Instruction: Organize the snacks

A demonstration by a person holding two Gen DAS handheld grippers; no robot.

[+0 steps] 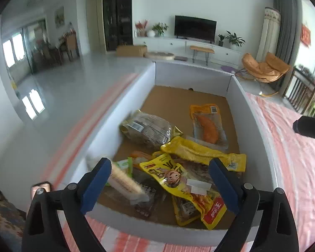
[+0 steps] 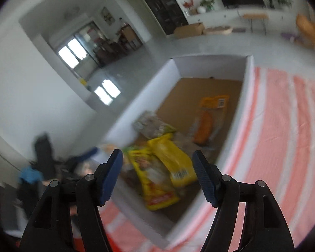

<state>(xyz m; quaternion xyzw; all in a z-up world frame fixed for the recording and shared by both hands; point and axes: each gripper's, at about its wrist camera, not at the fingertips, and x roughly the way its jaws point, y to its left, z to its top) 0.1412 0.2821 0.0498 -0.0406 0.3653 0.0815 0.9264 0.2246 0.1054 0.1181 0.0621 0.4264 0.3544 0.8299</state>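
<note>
A white cardboard box [image 1: 191,73] with a brown floor holds several snack packs. Among them are a yellow cartoon packet [image 1: 172,176], a long yellow packet [image 1: 201,151], a clear pack with an orange piece [image 1: 208,126] and a grey bag with gold edges [image 1: 147,130]. My left gripper [image 1: 160,163] is open above the box's near end. A pale ribbed pack [image 1: 124,180], blurred, is beside its left finger and not pinched. My right gripper [image 2: 156,155] is open and empty, over the box's near corner [image 2: 149,96] and the yellow packets [image 2: 155,180].
The box rests on a pink-and-white striped cloth [image 1: 294,168]. A black object [image 1: 308,127] juts in at the right edge. To the left of the box the surface drops off to a grey room floor [image 1: 73,84]. A blurred dark shape with blue [image 2: 52,168] is at the lower left.
</note>
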